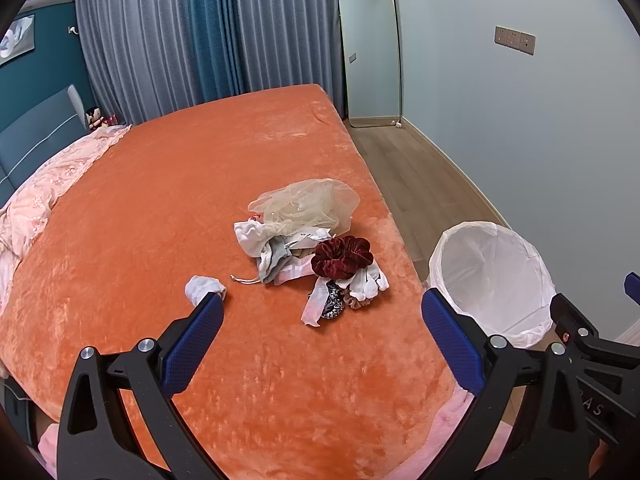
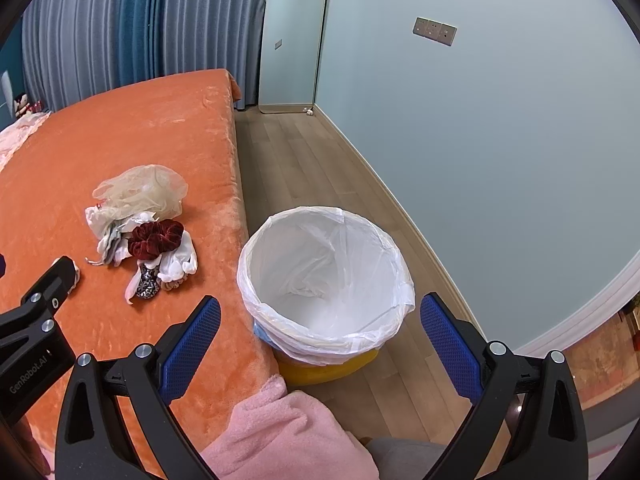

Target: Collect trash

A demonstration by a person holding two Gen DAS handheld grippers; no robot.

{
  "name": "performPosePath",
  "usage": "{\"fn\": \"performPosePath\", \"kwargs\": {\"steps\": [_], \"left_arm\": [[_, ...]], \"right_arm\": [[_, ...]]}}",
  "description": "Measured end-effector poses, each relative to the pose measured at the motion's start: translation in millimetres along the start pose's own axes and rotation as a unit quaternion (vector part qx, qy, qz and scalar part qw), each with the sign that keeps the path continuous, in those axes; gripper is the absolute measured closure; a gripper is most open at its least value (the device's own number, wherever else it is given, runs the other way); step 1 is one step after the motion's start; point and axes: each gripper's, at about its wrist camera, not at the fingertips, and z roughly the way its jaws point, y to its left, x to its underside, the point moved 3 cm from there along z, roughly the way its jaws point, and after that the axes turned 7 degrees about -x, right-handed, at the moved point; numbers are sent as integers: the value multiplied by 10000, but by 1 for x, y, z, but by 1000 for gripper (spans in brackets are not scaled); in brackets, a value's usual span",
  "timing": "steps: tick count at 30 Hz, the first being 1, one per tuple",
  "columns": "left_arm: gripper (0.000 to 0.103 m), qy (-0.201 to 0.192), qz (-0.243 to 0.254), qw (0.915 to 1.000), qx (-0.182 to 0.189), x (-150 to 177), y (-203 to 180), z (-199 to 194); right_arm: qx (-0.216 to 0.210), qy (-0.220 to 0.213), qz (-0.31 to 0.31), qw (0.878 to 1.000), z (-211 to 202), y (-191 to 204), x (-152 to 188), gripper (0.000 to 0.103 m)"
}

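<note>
A pile of trash (image 1: 312, 240) lies on the orange bed (image 1: 180, 200): a crumpled clear bag (image 1: 308, 202), white scraps, a dark red scrunchie (image 1: 342, 256) and a patterned scrunchie (image 1: 332, 306). A white crumpled tissue (image 1: 204, 288) lies apart, by my left gripper's left fingertip. My left gripper (image 1: 322, 332) is open and empty, just short of the pile. My right gripper (image 2: 320, 336) is open and empty above the white-lined bin (image 2: 324, 276) beside the bed. The pile also shows in the right wrist view (image 2: 144, 232).
A pink quilt (image 1: 36, 208) lies at the bed's left side. A mirror (image 1: 370, 48) leans against the far wall. Wood floor (image 2: 312, 168) runs between the bed and the wall. A pink cloth (image 2: 280, 432) hangs at the bed's near corner.
</note>
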Motion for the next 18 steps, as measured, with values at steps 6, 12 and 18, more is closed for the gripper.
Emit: {"fn": "performPosePath", "kwargs": {"steps": [6,12,18], "left_arm": [[9,7,-18,10000,11,-2,-1,-2],[9,-1,-19,10000,16,-2,-1,-1],[9,-5,-33,10000,25,-1,1,-1]], "right_arm": [[-8,-1,-8,10000,0,0,-3,7],[3,-11,-8,10000,-2,1,-8,7],[0,-16,-1,10000,-2,0,-6,7]]}}
